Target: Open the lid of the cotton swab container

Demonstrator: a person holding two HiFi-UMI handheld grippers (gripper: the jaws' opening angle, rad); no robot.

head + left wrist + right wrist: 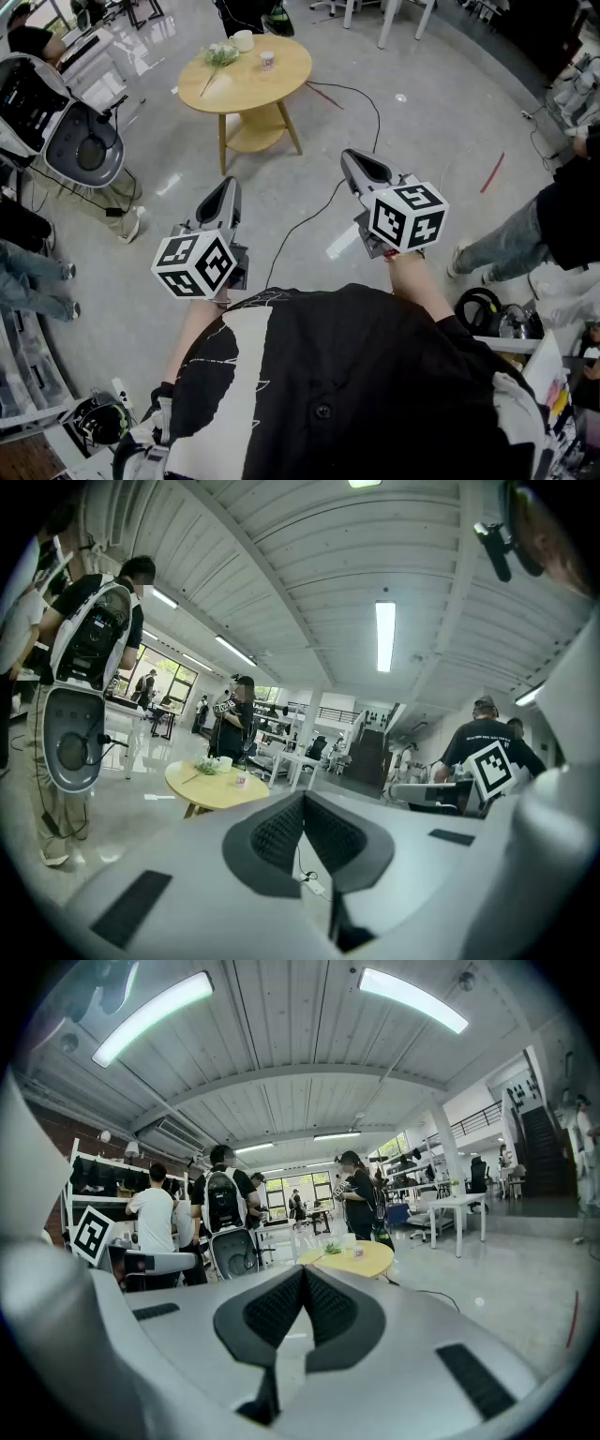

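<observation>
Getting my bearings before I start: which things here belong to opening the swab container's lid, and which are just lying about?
Job: small container on the round table, probably the swab one, too small to confirm; left gripper and right gripper, jaws shut, empty.
Lying about: white cup, green sprig, black floor cable, red strip on the floor.

Round wooden table (253, 86) stands on glossy grey floor (422, 141) well ahead of both jaws; ribbed white ceiling (309, 564) carries strip lights (384, 635)
</observation>
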